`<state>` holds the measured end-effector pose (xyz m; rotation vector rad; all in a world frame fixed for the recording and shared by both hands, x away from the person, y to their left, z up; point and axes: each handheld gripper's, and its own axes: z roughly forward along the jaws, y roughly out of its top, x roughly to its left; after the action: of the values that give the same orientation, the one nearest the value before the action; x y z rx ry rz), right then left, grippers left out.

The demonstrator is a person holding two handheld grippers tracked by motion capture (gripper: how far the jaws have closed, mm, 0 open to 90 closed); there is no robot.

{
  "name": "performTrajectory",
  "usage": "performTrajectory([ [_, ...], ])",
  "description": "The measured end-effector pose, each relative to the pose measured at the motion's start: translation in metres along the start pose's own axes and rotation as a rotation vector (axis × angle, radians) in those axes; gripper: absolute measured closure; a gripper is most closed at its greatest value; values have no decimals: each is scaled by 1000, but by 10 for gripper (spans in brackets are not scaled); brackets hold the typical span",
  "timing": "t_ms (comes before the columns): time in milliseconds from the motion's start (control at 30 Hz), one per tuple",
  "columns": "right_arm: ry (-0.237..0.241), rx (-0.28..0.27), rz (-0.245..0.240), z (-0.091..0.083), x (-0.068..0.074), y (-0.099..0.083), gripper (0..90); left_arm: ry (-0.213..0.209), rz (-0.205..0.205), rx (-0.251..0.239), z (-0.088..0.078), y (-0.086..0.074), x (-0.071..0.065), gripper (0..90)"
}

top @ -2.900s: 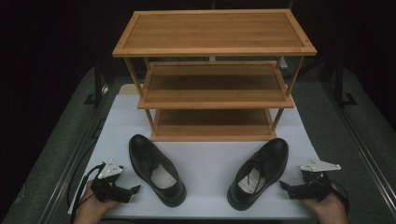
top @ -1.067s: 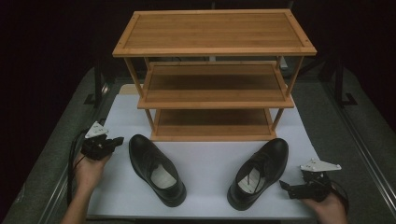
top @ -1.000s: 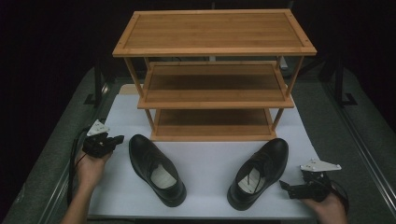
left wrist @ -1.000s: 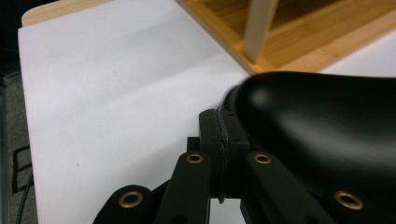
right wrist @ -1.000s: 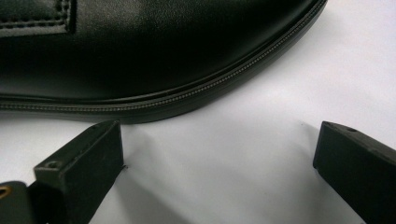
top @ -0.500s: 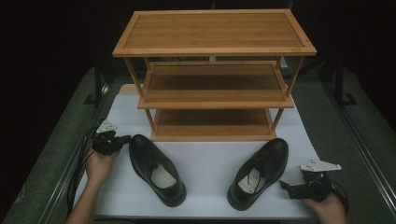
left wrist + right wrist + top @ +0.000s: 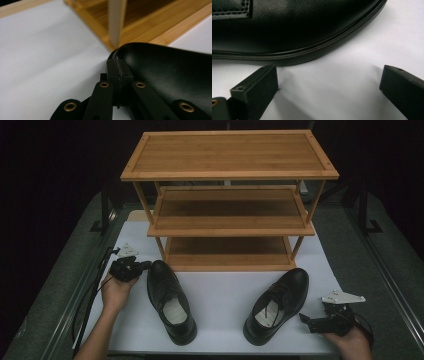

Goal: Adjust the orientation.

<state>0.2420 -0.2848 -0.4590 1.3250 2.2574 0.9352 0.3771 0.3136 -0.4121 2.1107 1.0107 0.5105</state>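
Note:
Two black leather shoes lie on the white table top in front of a wooden three-shelf rack (image 7: 230, 175). The left shoe (image 7: 169, 299) points its toe toward the rack. My left gripper (image 7: 145, 265) is shut, its tips touching or nearly touching that shoe's toe; in the left gripper view the closed tips (image 7: 117, 65) meet the glossy toe (image 7: 165, 75) with nothing between them. The right shoe (image 7: 276, 302) lies toe toward the rack too. My right gripper (image 7: 306, 319) rests beside its heel end, jaws wide open, with the shoe's sole edge (image 7: 312, 53) just ahead of the fingers (image 7: 257, 90).
The rack's bottom shelf (image 7: 227, 252) and its front left leg (image 7: 116, 22) stand just beyond the left shoe's toe. A cable (image 7: 92, 295) trails from the left gripper along the table's left edge. Dark grey floor surrounds the white top (image 7: 225, 295).
The left hand has carried its shut gripper from the table's front left up along the left side, then rightward to the toe of the left shoe. The right gripper has stayed put.

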Motion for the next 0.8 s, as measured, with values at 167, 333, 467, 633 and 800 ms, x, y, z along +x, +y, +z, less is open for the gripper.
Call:
performTrajectory([
  [167,0,0,0,0,0,0,14,-18,6,-4,7,5,-5,900],
  [333,0,0,0,0,0,0,14,-48,43,11,19,8,-17,900],
  [467,0,0,0,0,0,0,15,-73,55,10,29,12,-28,900],
  [633,0,0,0,0,0,0,14,-99,80,5,38,22,-44,900],
  [800,1,0,0,0,0,0,15,-103,101,14,39,25,-47,900],
])
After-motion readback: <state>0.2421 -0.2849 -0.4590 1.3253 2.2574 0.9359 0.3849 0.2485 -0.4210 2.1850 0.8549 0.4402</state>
